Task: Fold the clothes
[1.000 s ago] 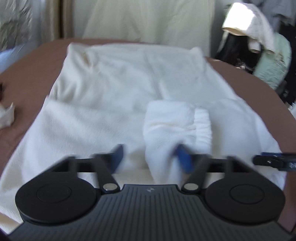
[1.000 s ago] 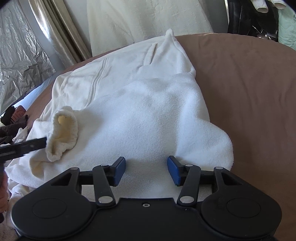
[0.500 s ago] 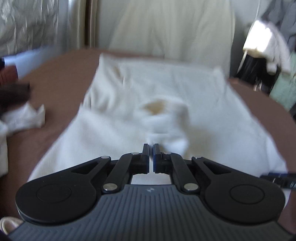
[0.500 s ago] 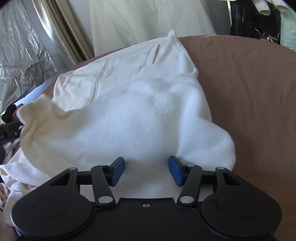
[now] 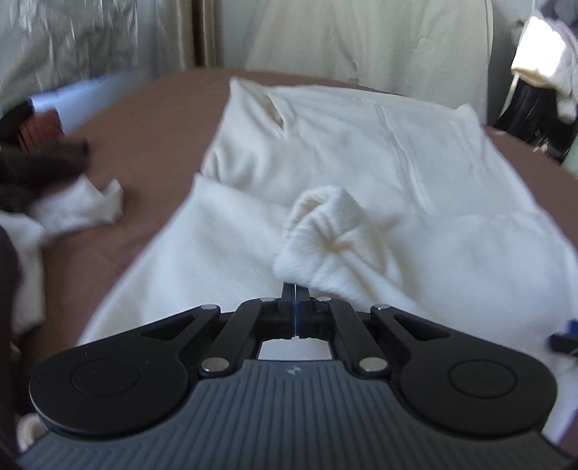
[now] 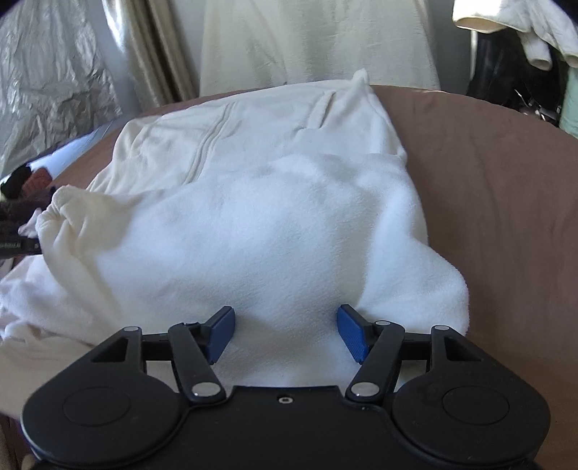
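A white fleece garment (image 5: 397, 162) lies spread on the brown bed cover (image 5: 151, 119). My left gripper (image 5: 294, 293) is shut on the edge of its sleeve cuff (image 5: 321, 224), which bunches up just beyond the tips. In the right wrist view the same cuff (image 6: 61, 213) is lifted at the far left, with the left gripper (image 6: 20, 246) dark beside it. My right gripper (image 6: 287, 334) hovers over the garment's (image 6: 289, 217) near folded edge. Its jaws are opening, and fleece bulges between the blue pads (image 6: 352, 338) without being pressed.
Dark and white clothes (image 5: 72, 206) lie heaped at the left of the bed. A cream cloth (image 5: 361, 39) hangs behind the bed, crinkled silver foil (image 6: 47, 83) is at the back left, and more clothes (image 6: 523, 29) hang at the back right.
The left jaws, open around the cuff a second ago, have shut on it and drawn it up and to the left. The right jaws have spread wider without moving off.
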Available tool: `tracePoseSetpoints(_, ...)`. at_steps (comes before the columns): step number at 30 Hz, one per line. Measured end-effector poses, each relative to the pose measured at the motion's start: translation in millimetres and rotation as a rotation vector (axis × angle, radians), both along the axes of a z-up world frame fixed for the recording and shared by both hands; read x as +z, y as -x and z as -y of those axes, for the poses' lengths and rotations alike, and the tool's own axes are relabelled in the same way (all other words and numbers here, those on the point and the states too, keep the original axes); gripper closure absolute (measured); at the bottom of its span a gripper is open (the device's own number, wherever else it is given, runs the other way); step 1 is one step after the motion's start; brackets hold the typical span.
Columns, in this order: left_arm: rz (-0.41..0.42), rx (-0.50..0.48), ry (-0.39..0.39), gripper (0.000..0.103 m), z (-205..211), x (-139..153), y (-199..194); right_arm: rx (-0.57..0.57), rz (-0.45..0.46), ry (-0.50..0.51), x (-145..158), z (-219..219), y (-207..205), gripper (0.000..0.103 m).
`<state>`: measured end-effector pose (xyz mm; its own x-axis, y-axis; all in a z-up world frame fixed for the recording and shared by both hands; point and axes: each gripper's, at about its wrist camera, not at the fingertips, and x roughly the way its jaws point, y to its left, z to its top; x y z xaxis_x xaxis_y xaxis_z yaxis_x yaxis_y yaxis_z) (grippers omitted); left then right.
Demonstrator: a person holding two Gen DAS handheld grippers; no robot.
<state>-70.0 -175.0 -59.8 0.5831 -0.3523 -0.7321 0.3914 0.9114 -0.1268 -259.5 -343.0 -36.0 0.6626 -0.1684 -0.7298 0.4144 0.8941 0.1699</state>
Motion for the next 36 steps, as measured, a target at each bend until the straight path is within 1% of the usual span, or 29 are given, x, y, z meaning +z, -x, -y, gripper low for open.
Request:
tracePoseSetpoints(3,-0.01,0.008,0.059,0.1,-14,6,-6,0.033,0.015,-0.002,2,-4,1,0.033)
tracePoseSetpoints(6,-0.005,0.017,0.101,0.099,-31,12,-11,0.052,0.072,-0.053,2,-4,4,0.033)
tracePoseSetpoints(8,-0.004,0.028,0.126,0.098,-43,15,-14,0.072,0.094,-0.07,2,-4,7,0.033)
tracePoseSetpoints(10,-0.011,0.038,0.16,0.094,-55,16,-17,0.086,0.097,-0.053,5,-5,9,0.033)
tracePoseSetpoints(11,-0.029,0.04,0.191,0.092,-60,15,-19,0.081,0.098,-0.043,7,-4,9,0.033)
tracePoseSetpoints(13,-0.068,0.043,0.236,0.083,-63,11,-21,0.066,0.101,-0.022,11,-4,10,0.033)
tracePoseSetpoints(14,-0.081,0.04,0.252,0.081,-62,8,-23,0.059,0.102,-0.006,14,-4,11,0.033)
tracePoseSetpoints(15,-0.09,0.031,0.263,0.074,-59,6,-23,0.053,0.102,0.012,17,-5,12,0.033)
tracePoseSetpoints(16,-0.1,0.026,0.273,0.07,-57,4,-24,0.051,0.095,0.036,22,-7,15,0.033)
tracePoseSetpoints(18,-0.118,0.034,0.298,0.058,-53,-1,-27,0.049,0.062,0.075,29,-9,25,0.033)
tracePoseSetpoints(19,-0.127,0.043,0.318,0.054,-52,-3,-30,0.051,0.045,0.092,32,-11,31,0.033)
tracePoseSetpoints(21,-0.143,0.063,0.359,0.049,-51,-8,-36,0.062,0.017,0.115,36,-12,44,0.033)
tracePoseSetpoints(23,-0.166,0.074,0.411,0.041,-47,-14,-44,0.068,-0.009,0.134,35,-11,56,0.033)
tracePoseSetpoints(24,-0.186,0.074,0.423,0.035,-44,-18,-47,0.07,-0.025,0.144,33,-10,62,0.033)
tracePoseSetpoints(25,-0.21,0.07,0.415,0.032,-39,-24,-50,0.065,-0.049,0.154,29,-8,65,0.033)
tracePoseSetpoints(26,-0.236,0.066,0.396,0.032,-34,-30,-52,0.053,-0.069,0.158,25,-5,68,0.033)
tracePoseSetpoints(27,-0.244,0.075,0.384,0.035,-31,-35,-52,0.035,-0.085,0.151,22,-1,68,0.033)
tracePoseSetpoints(28,-0.233,0.093,0.38,0.058,-30,-39,-50,0.011,-0.106,0.136,20,4,66,0.033)
tracePoseSetpoints(29,-0.217,0.094,0.36,0.076,-28,-39,-48,-0.009,-0.121,0.133,18,6,65,0.033)
tracePoseSetpoints(30,-0.181,0.074,0.316,0.078,-24,-34,-45,-0.029,-0.135,0.132,17,9,63,0.033)
tracePoseSetpoints(31,-0.122,0.063,0.281,0.08,-22,-26,-39,-0.047,-0.151,0.141,14,11,61,0.033)
tracePoseSetpoints(34,0.089,0.041,0.258,0.082,-24,14,-12,-0.101,-0.195,0.149,1,16,52,0.033)
tracePoseSetpoints(35,0.154,0.036,0.254,0.082,-27,26,-2,-0.129,-0.18,0.155,-2,20,51,0.033)
tracePoseSetpoints(36,0.2,0.034,0.25,0.081,-30,35,5,-0.158,-0.158,0.159,-3,23,52,0.034)
